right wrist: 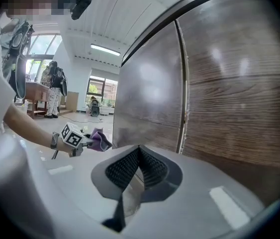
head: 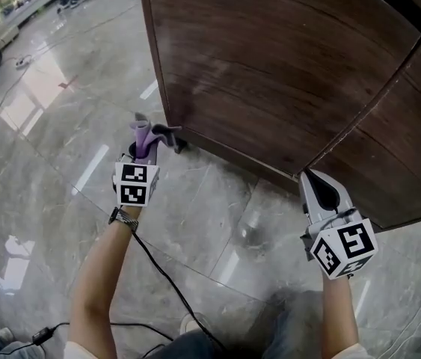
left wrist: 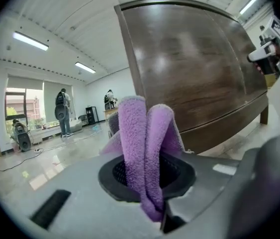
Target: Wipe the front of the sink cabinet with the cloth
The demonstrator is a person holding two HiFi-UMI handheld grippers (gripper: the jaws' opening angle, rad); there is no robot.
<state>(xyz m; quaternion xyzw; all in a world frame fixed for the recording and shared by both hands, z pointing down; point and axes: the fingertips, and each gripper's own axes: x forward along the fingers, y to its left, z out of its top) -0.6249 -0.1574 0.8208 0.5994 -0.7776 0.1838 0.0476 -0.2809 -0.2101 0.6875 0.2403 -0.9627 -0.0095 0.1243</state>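
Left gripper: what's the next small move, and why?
Probably press the cloth onto the cabinet front and sweep right: the left claw is shut on it beside the front's lower left corner, with nearly all the panel lying rightward.

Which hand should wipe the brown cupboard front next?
Left. The left gripper is shut on the purple cloth, close to the cabinet front at its lower corner. The right gripper is shut and holds nothing to wipe with.
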